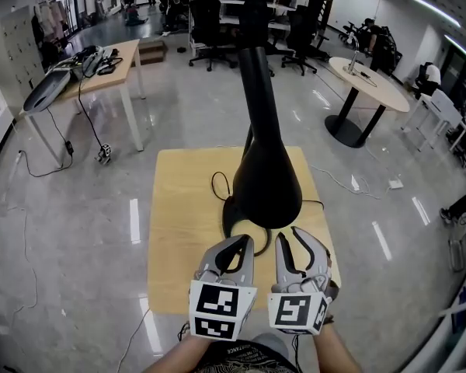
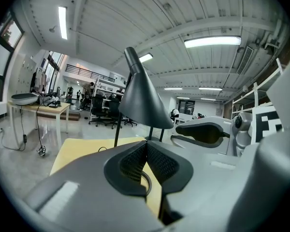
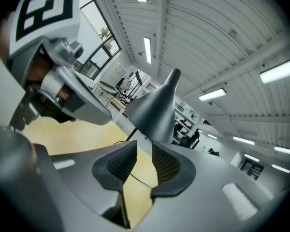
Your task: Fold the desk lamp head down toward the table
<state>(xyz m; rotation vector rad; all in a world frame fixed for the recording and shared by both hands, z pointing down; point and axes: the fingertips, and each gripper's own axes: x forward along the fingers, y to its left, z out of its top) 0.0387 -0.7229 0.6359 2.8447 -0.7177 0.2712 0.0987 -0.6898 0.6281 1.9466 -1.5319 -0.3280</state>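
A black desk lamp stands on a small wooden table [image 1: 182, 231]. Its cone shade [image 1: 266, 181] rises upright toward me on a long neck [image 1: 256, 76]. The base [image 1: 231, 220] and a looped cable [image 1: 217, 183] lie under it. Both grippers hover side by side at the table's near edge, just short of the shade. My left gripper [image 1: 245, 242] has its pads together with nothing held [image 2: 146, 144]. My right gripper [image 1: 291, 235] is open, a clear gap between its pads [image 3: 144, 151], and nothing is in it. The shade [image 2: 142, 103] [image 3: 154, 112] sits ahead of both, untouched.
A white desk [image 1: 101, 72] with gear stands at the back left and a round table [image 1: 369, 76] at the back right. Office chairs [image 1: 210, 22] line the far side. Loose cables trail over the glossy floor around the table.
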